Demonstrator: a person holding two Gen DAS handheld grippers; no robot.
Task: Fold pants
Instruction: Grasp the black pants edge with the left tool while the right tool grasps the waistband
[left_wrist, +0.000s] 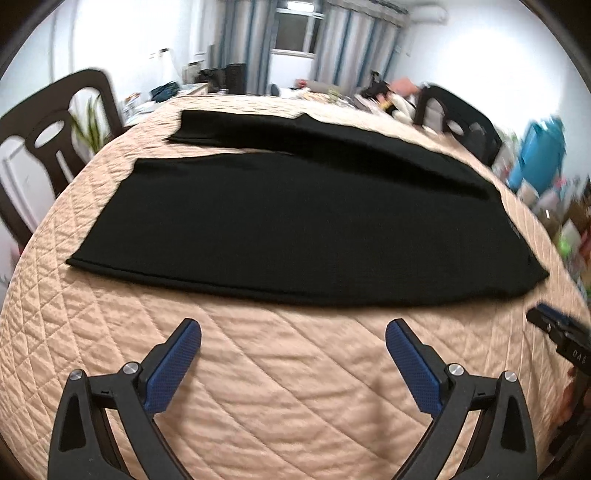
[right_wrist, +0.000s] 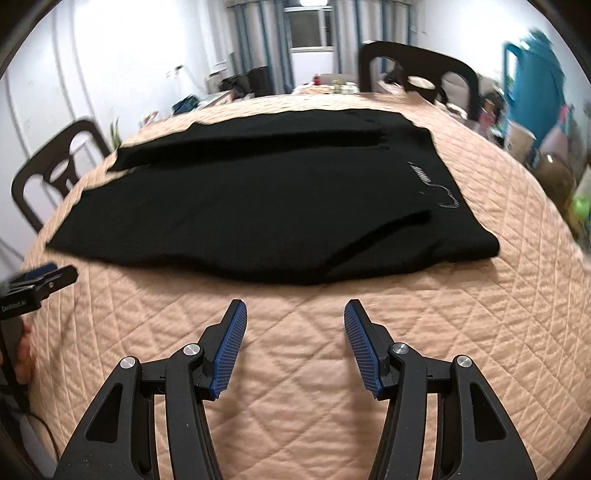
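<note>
Quilt (left_wrist: 295, 369) under pants (left_wrist: 295, 229); 2 chairs (right_wrist: 417, 70) beyond

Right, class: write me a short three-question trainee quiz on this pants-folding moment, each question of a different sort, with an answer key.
1. True or false: the left hand-held gripper grips the black pants.
2. Multiple choice: the pants lie on A) a bare wooden floor, B) a quilted peach cover, C) a blue tray.
3. Fill in: pale lettering shows on the pants near their ____ end, in the right wrist view.

Key:
1. False; the jaws stand open, short of the cloth, as do those of the right hand-held gripper.
2. B.
3. Right.
</note>
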